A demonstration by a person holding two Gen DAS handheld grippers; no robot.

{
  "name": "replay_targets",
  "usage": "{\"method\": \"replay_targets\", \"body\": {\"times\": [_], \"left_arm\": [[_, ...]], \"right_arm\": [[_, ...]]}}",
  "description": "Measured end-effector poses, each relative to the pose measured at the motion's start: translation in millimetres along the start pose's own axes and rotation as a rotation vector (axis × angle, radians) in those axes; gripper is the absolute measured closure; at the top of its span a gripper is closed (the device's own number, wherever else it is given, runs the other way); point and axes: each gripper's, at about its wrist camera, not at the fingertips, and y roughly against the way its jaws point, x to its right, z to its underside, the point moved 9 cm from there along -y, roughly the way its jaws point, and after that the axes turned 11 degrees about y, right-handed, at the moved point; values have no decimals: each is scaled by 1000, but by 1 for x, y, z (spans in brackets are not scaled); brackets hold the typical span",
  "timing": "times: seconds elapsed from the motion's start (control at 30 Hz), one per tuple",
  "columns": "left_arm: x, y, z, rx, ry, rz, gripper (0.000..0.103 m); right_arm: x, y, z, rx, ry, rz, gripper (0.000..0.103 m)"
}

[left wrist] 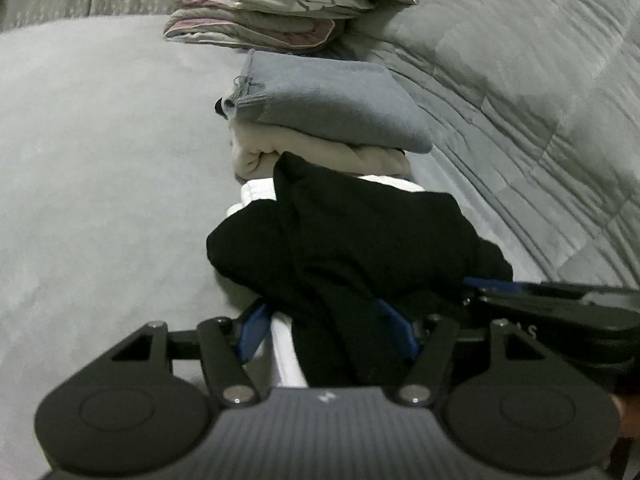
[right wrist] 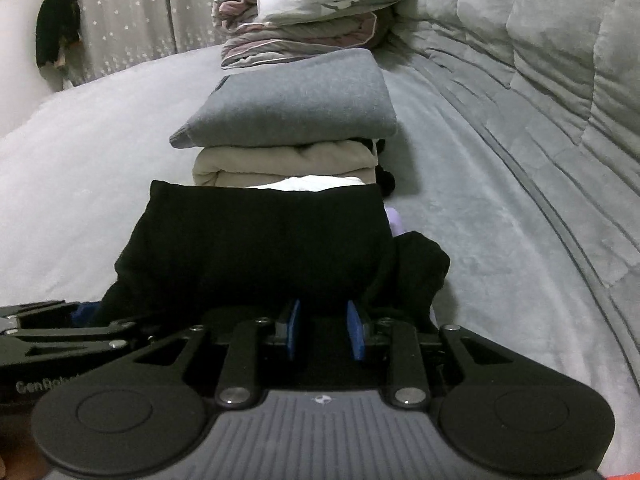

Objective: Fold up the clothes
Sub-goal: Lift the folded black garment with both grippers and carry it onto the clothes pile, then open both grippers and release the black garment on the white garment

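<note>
A folded black garment [left wrist: 352,248] [right wrist: 256,248] lies on a white garment [left wrist: 286,360] in front of a stack of folded clothes. The stack has a grey piece [left wrist: 332,104] [right wrist: 296,104] on top of a beige one [left wrist: 320,156] [right wrist: 280,164]. My left gripper [left wrist: 324,334] is open, its blue pads far apart, and the black cloth and a white edge run between them. My right gripper [right wrist: 325,330] has its blue pads close together on the near edge of the black garment. It shows in the left wrist view as a black linkage [left wrist: 560,300] at the right.
Everything rests on a grey bed cover [left wrist: 100,168] [right wrist: 480,240]. A quilted grey blanket [left wrist: 540,100] [right wrist: 560,80] rises on the right. Folded bedding with pink trim [left wrist: 280,4] [right wrist: 316,12] lies behind the stack. A dark item [right wrist: 56,28] hangs by a curtain at far left.
</note>
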Motion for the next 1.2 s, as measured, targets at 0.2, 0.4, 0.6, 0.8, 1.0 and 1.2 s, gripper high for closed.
{"method": "replay_targets", "body": {"times": [0.2,0.4,0.6,0.8,1.0,1.2], "left_arm": [[5,-1,5,17,-80,-52,37],[-2,-4,7,11,-66,-56,30],[1,-2,11,48,-130,-77,27],[1,1,10,37,-120,-92,27],[-1,29,4,16,-48,-45,28],[-23,86,5,32,-43,-67,28]], "right_arm": [[1,-3,2,11,-35,14,75],[-1,-1,2,12,-42,39,75],[1,-2,1,16,-64,33,74],[0,1,-1,13,-80,48,73],[-7,21,-8,57,-98,95,52],[-14,43,-15,106,-118,144,34]]}}
